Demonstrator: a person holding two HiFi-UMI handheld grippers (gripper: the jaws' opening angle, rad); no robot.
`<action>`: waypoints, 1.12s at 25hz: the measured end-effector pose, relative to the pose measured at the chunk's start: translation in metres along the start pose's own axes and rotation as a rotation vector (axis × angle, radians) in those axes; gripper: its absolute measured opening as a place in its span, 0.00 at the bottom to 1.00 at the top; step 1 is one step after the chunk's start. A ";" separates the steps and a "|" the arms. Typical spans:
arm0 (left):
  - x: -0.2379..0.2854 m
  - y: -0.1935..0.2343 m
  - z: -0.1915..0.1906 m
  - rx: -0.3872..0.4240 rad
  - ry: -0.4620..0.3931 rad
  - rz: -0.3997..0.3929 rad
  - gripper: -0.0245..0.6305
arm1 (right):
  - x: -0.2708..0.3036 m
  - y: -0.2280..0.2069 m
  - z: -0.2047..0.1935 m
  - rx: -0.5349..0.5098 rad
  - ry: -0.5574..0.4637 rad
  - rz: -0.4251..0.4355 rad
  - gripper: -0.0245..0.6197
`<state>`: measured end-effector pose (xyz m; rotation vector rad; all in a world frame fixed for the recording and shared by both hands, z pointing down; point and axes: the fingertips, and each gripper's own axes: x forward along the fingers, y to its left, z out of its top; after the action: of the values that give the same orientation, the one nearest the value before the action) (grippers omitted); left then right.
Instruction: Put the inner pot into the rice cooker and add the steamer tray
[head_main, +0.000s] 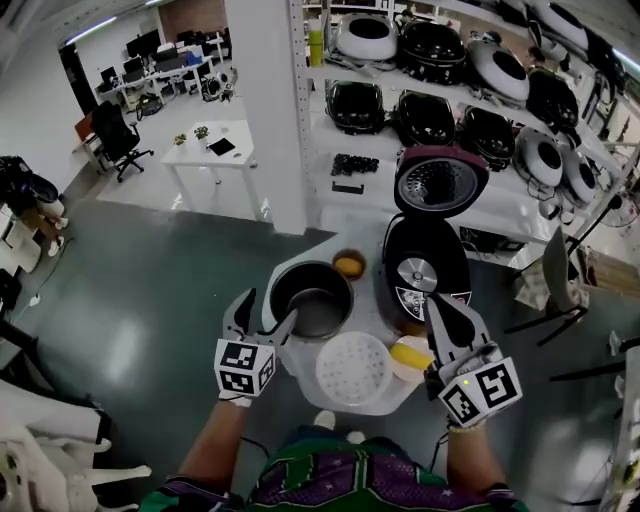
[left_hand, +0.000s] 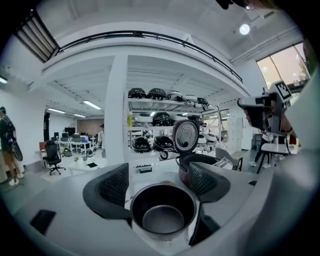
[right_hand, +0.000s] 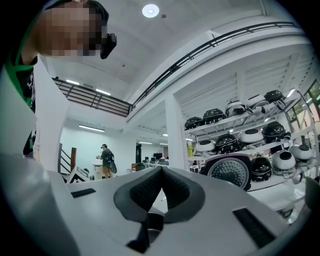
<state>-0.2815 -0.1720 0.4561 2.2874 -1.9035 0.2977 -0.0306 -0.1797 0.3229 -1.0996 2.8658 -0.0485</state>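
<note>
Left gripper (head_main: 268, 312) spread wide, nothing pinched yet. The inner pot (left_hand: 162, 212) sits upright right ahead of it, framed between its jaws. Best bet here: one jaw inside the rim, one outside, squeeze firmly, lift level. The white steamer tray (head_main: 353, 367) waits just to that claw's right. Right gripper (head_main: 438, 305) pressed together on nothing, the open rice cooker (head_main: 425, 270) just beyond its tips; better held aside.
</note>
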 end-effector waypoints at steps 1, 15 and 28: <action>0.007 0.003 -0.006 0.011 0.018 -0.007 0.62 | 0.005 -0.001 -0.001 0.001 0.003 -0.005 0.05; 0.088 0.059 -0.095 -0.036 0.172 -0.018 0.62 | 0.054 -0.017 -0.035 0.003 0.072 -0.095 0.05; 0.146 0.088 -0.160 -0.093 0.296 0.031 0.62 | 0.060 -0.035 -0.064 0.009 0.145 -0.159 0.05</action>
<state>-0.3513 -0.2890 0.6463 2.0263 -1.7654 0.5096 -0.0563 -0.2455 0.3857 -1.3745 2.8901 -0.1563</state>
